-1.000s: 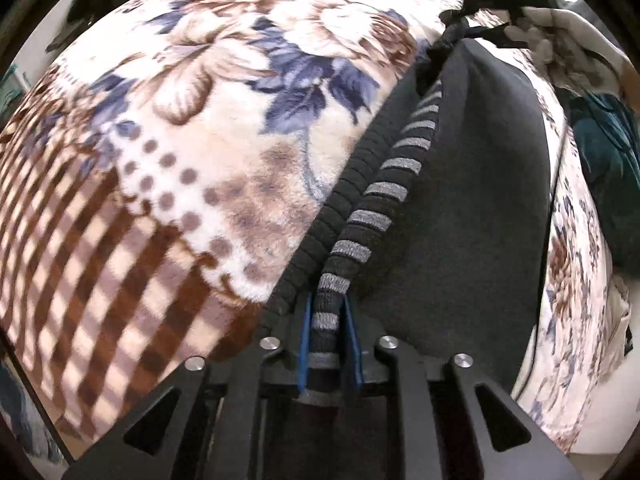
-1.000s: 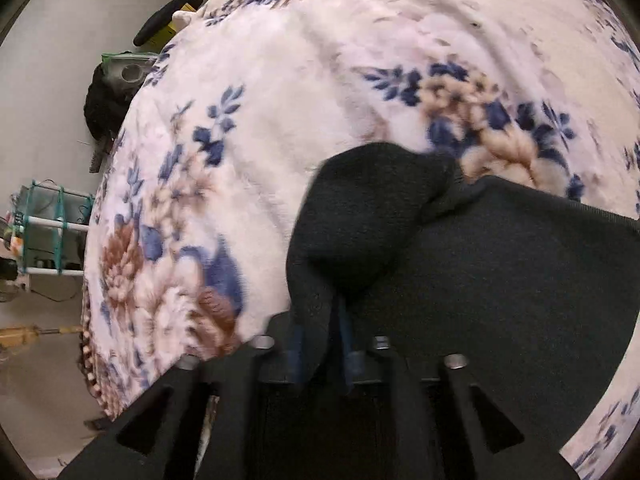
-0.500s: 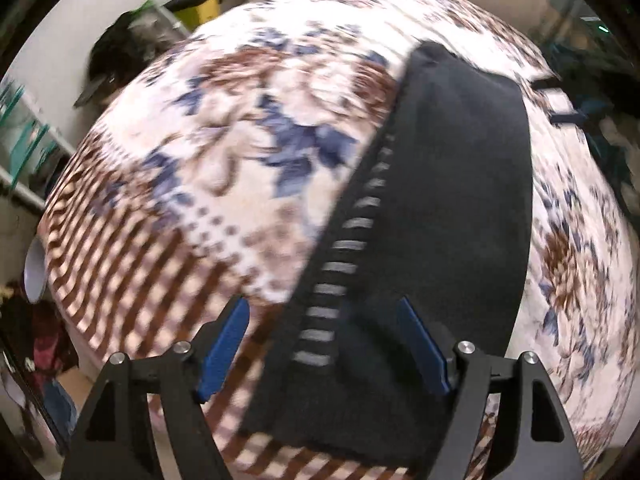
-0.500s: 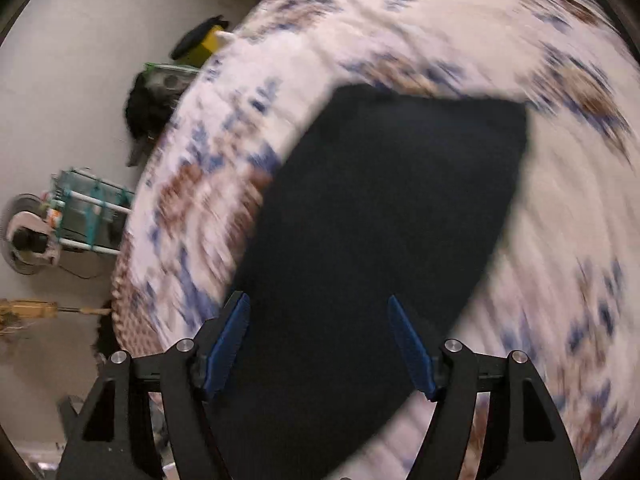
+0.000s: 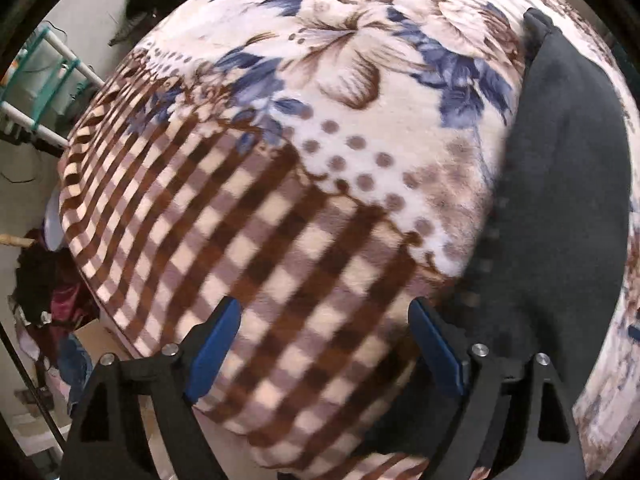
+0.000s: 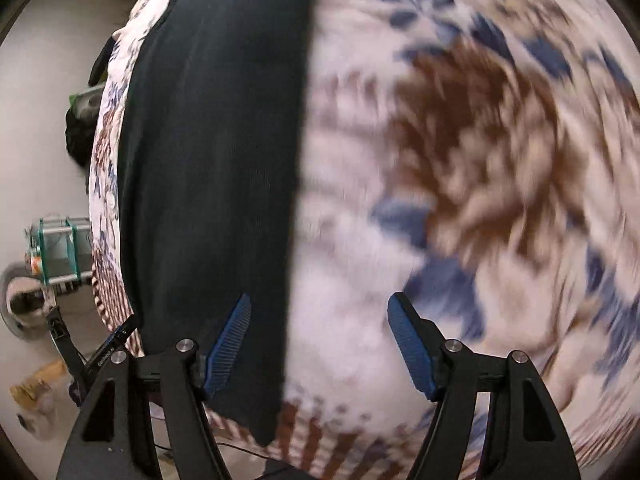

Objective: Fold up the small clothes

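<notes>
Both claws, left claw [image 5: 324, 344] and right claw [image 6: 320, 340], have just been opening and gape with nothing between them above the floral blanket [image 5: 320, 100], where the dark folded garment [image 5: 560, 200] lies flat.

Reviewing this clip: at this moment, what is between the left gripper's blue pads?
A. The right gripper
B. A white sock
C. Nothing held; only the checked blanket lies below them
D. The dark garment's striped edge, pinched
C. The left gripper stands open, having just opened, over the checked blanket; the dark garment lies flat off to its right side.
</notes>
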`<state>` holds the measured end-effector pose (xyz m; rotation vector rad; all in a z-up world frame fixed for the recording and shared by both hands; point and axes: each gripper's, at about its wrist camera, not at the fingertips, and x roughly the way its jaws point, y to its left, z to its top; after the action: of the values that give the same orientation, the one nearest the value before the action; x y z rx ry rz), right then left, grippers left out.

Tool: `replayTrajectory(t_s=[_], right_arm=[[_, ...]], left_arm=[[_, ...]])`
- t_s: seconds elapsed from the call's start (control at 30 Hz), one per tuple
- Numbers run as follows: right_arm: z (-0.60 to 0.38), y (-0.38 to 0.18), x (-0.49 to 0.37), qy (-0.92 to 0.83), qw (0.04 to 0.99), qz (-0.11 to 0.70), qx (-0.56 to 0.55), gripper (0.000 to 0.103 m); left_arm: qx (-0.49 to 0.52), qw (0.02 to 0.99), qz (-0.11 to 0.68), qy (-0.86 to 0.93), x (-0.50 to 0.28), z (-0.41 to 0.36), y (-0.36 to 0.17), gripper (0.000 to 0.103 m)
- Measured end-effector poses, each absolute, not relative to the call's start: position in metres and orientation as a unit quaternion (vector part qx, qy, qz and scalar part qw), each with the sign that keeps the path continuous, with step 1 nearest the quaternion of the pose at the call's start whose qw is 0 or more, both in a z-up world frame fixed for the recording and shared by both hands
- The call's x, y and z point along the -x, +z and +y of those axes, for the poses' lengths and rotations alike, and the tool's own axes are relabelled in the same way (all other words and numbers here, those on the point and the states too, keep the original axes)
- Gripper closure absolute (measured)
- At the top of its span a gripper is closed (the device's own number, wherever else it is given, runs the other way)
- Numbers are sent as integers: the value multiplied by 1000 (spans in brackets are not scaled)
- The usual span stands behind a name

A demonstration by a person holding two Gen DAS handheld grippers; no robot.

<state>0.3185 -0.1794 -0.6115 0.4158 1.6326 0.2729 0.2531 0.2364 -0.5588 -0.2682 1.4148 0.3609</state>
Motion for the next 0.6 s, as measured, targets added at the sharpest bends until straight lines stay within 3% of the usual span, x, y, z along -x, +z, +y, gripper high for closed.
replayTrajectory(t_s=[0.23,0.43,0.6], right_arm=[[-133,-643,-239,95,626,740,-224,30],[-107,-663,-203,60,646,731,-210,30],[-117,-663,-193,44,635,742,-209,32]], left_arm=[[134,778,614,-8,-277,214,-528,17],[48,750,660,-19,-286,200,-592,14],[100,742,661,-57,-277,234,-593,13]])
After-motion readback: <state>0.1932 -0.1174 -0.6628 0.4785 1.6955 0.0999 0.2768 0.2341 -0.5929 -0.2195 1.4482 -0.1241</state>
